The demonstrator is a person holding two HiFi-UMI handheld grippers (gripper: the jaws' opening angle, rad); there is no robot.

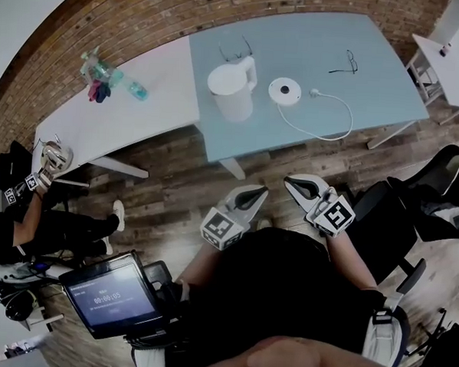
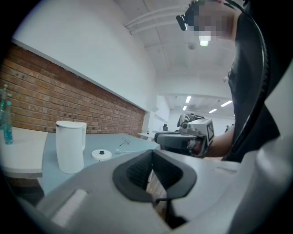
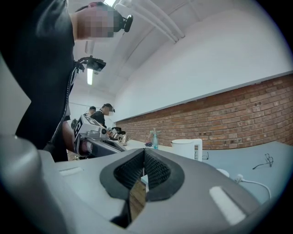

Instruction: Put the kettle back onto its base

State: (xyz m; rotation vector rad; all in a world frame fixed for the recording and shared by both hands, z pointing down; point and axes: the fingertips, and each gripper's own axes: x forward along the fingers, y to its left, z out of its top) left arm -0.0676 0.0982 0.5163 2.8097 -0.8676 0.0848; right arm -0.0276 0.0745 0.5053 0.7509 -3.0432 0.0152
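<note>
A white kettle (image 1: 231, 88) stands upright on the blue table (image 1: 373, 79), with its round white base (image 1: 285, 90) just to its right and apart from it. A white cord (image 1: 329, 115) runs from the base. My left gripper (image 1: 260, 191) and right gripper (image 1: 290, 181) hover side by side over the wooden floor, short of the table's near edge, both shut and empty. The left gripper view shows its closed jaws (image 2: 152, 153), the kettle (image 2: 70, 146), the base (image 2: 101, 154) and the other gripper (image 2: 185, 137). Beyond the right gripper's closed jaws (image 3: 143, 153) stands the kettle (image 3: 187, 147).
Glasses (image 1: 345, 64) lie on the blue table's far right. A white table (image 1: 102, 126) joins it on the left and carries bottles (image 1: 112, 77). Another person (image 1: 29, 207) with a gripper sits at far left. A screen (image 1: 112, 294) is at lower left, black chairs (image 1: 436, 190) on the right.
</note>
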